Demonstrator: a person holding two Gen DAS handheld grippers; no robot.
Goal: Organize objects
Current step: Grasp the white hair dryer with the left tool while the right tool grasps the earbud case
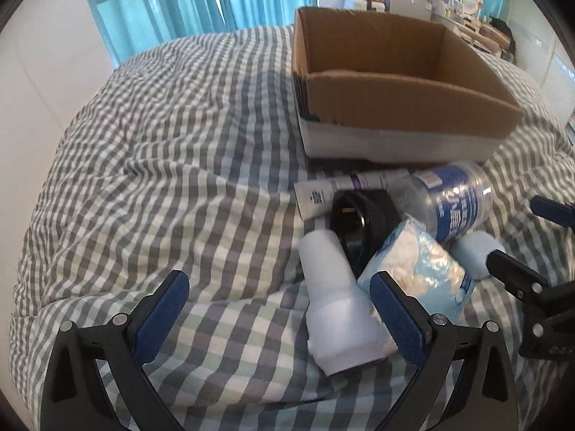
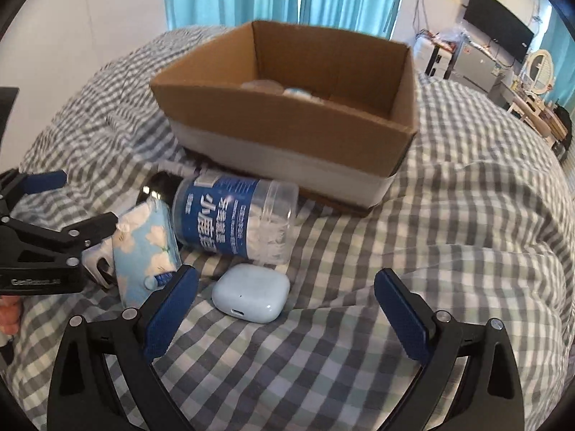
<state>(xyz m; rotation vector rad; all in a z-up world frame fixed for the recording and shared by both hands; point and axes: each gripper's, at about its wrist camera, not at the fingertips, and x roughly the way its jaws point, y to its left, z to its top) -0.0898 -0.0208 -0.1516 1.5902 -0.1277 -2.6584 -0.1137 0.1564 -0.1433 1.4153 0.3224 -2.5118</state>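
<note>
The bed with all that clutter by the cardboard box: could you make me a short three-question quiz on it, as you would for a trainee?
1. True or false: the plastic bottle stands upright.
2. Which lies nearest the right gripper? A) white earbud case B) tissue pack C) cardboard box
3. Fill in: both grippers' jaws are ____.

Key
1. False: it lies on its side on the checked bedcover, in front of the box.
2. A: it lies between the jaws.
3. Open: the left gripper holds nothing either, with a white roll between its jaws.
</note>
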